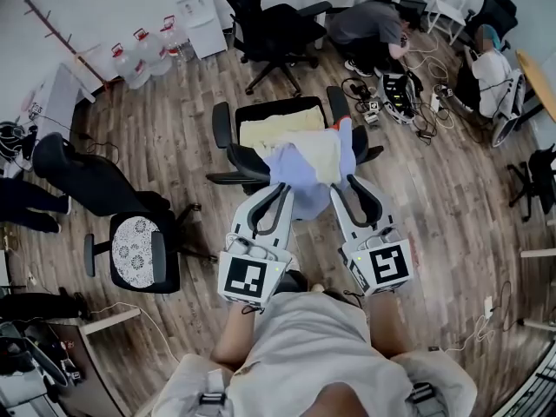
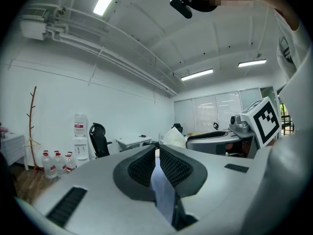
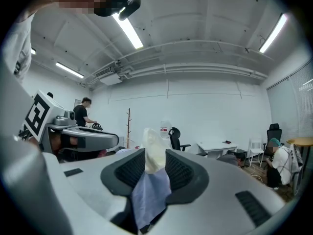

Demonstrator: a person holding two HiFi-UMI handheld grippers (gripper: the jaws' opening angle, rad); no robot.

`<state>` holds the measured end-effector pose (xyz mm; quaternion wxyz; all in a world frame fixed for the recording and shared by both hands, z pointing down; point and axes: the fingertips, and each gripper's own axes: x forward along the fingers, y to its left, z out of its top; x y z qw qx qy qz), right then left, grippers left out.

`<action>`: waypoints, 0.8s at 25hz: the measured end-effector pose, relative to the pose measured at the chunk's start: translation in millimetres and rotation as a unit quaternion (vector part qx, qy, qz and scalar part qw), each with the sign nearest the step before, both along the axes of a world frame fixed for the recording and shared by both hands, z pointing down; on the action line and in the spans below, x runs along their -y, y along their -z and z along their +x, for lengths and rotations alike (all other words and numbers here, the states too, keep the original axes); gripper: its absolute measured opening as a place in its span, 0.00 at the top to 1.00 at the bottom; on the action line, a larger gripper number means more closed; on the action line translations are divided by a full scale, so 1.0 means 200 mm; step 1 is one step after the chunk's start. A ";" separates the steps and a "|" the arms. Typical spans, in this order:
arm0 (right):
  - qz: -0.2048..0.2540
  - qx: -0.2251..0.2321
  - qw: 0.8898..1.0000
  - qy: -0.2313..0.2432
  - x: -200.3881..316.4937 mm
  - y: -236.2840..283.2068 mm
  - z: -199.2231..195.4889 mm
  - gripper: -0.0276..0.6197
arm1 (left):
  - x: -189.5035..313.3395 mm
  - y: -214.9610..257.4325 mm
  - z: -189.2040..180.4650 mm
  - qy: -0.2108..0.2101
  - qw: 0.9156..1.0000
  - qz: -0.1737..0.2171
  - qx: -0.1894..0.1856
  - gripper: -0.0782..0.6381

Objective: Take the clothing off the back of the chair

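Pale blue clothing (image 1: pixel 297 168) lies over the chair (image 1: pixel 222 125) back, just ahead of both tools. The left gripper (image 1: pixel 280 189) pinches it tight, while the right gripper (image 1: pixel 345 183) holds its jaws apart around it.

Wood floor (image 1: pixel 452 198), white walls (image 3: pixel 195 111)

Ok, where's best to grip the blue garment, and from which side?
Probably the bunched near edge of the blue garment, coming from the person's side, since it drapes over the chair back toward them. The left gripper pinches there; the right gripper stands open around it.
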<state>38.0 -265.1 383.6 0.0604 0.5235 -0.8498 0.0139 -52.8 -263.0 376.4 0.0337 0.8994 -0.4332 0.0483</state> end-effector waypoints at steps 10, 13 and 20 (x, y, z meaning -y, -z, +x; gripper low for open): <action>-0.052 0.018 0.998 -0.036 0.08 -0.13 0.05 0.56 | 0.04 -0.07 0.00 -0.001 1.000 -0.010 0.011 0.76; -0.063 0.025 0.997 -0.044 0.09 -0.15 0.07 0.52 | 0.05 -0.07 0.00 -0.002 1.000 -0.010 0.011 0.75; -0.093 0.035 0.994 -0.051 0.13 -0.22 0.08 0.50 | 0.07 -0.10 -0.01 0.000 1.000 -0.016 0.016 0.73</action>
